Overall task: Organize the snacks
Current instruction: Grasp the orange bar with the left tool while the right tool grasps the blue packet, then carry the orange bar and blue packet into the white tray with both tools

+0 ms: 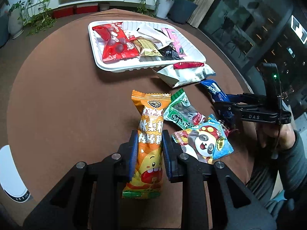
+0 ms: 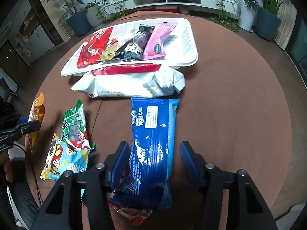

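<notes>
1. The orange pack (image 1: 148,141) sits between the blue pads of the left tongs (image 1: 150,149), which are closed on its middle. Its top points toward the tray (image 1: 107,65) at the far side of the desk (image 1: 67,105).
2. The blue pack (image 2: 153,143) lies lengthwise between the fingers of the right tongs (image 2: 153,157), which are spread wide with gaps on both sides; it rests partly on a red wrapper (image 2: 130,212) near the desk's near edge.
3. Risks: the orange pack is slick and held only at the waist, so it could slide out or droop in transit.
4. Closing on the blue pack may also catch the red wrapper below.
5. The white bag (image 2: 130,84) leans against the tray's near rim and could be knocked by a low carry.
6. The green pack (image 1: 180,111) and panda pack (image 1: 205,141) lie just beside the left tongs, toward the right tongs.
</notes>
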Demonstrator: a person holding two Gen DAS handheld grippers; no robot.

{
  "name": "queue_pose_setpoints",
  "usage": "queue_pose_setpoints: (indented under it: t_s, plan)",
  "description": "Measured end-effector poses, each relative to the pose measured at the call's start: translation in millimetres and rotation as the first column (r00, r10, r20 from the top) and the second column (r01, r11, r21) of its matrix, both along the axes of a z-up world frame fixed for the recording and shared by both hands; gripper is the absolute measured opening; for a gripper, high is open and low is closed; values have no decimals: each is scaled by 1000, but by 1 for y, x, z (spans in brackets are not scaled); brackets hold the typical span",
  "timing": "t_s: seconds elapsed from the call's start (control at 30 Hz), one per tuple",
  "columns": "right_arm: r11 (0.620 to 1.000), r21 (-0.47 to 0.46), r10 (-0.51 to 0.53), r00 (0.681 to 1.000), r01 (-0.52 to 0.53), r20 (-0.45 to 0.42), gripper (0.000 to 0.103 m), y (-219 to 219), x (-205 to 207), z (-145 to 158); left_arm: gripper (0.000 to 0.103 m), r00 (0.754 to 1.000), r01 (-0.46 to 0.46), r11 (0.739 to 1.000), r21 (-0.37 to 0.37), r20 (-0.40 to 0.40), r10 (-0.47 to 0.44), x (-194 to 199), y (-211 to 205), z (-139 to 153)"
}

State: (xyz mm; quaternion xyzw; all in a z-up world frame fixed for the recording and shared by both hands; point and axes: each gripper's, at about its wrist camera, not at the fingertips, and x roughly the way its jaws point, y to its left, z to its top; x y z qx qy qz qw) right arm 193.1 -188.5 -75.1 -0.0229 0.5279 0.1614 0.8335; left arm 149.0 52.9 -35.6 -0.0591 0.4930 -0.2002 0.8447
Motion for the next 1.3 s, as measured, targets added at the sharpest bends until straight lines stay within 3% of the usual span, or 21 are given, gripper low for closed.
queue_pose_setpoints:
  t_s: [0.17,0.27,0.43,0.7,1.0,1.3]
  plan:
    - [999,-32,8,1000,-7,5,45,4,0,1,22,1000,-8,1000,-20,-1,8,-3,-2,-2]
    - [999,-39,5,1000,-5,8,32,5,1,1,22,1000,-9,1000,-26,0,9,-5,-4,-2]
    - [1000,-28,7,1000,-6,12,30,3,1,1,22,1000,-19,999,-42,-1,19,-7,-3,-3]
    - [995,92,-45,999,44,-1,29,-17,-2,7,22,999,-41,995,-90,10,42,-9,3,0]
    - [962,245,-112,993,116,-27,29,-55,-17,22,22,996,-79,984,-162,23,84,-16,15,5]
    - [919,306,-261,965,249,-2,29,-119,-14,41,22,988,-127,967,-222,54,142,-10,41,25]
